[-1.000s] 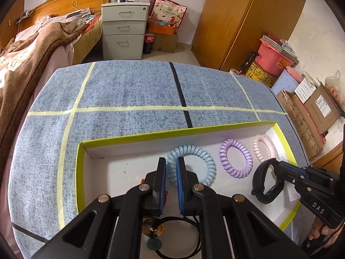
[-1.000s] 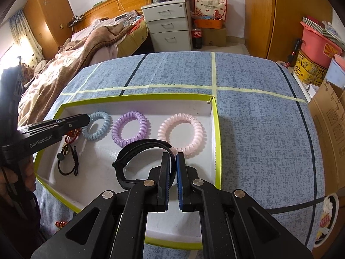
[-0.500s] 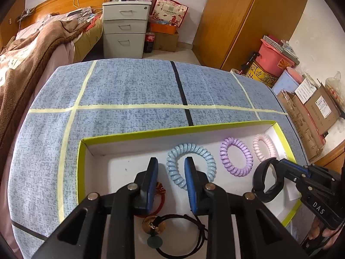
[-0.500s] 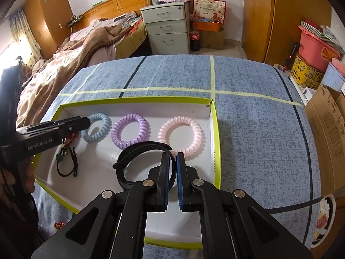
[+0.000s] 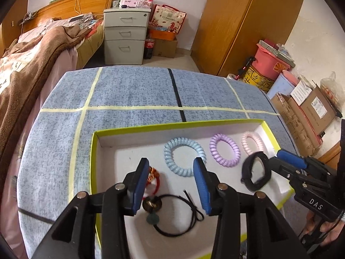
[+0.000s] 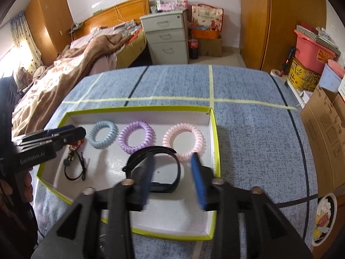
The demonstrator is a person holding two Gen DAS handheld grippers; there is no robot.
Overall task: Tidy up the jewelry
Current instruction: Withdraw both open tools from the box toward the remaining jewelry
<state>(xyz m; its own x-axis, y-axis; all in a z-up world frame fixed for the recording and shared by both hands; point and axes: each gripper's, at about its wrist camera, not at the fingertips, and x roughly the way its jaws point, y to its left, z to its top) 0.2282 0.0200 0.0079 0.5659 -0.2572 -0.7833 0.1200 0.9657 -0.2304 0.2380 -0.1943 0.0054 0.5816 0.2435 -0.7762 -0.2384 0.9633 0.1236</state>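
A white tray with a yellow-green rim [image 5: 93,161] [image 6: 216,151] holds a blue coil [image 5: 183,140] [image 6: 103,124], a purple coil [image 5: 213,150] [image 6: 122,138] and a pink coil [image 5: 244,142] [image 6: 183,126] in a row. My left gripper [image 5: 171,168] [image 6: 75,130] hangs over the tray's left part, jaws opening with nothing pinched. Below it lie a red bracelet [image 5: 154,177] and a black cord with a pendant [image 5: 189,205] [image 6: 67,162]. My right gripper [image 6: 172,159] [image 5: 273,157] is also opening. The black band [image 6: 166,150] [image 5: 244,171] rests loose, one side between the jaws, untouched by the pads.
The tray lies on a blue cloth table marked with pale and black tape lines [image 5: 133,108]. A bed [image 6: 71,69] stands to the left, a grey drawer unit [image 5: 125,36] behind, and a wardrobe and stacked boxes [image 5: 312,112] to the right. A hand [image 5: 312,226] holds the right gripper.
Both grippers went from shut to open. The right one let go of the black band, which has sunk toward the tray floor. The left one drew back and up a little.
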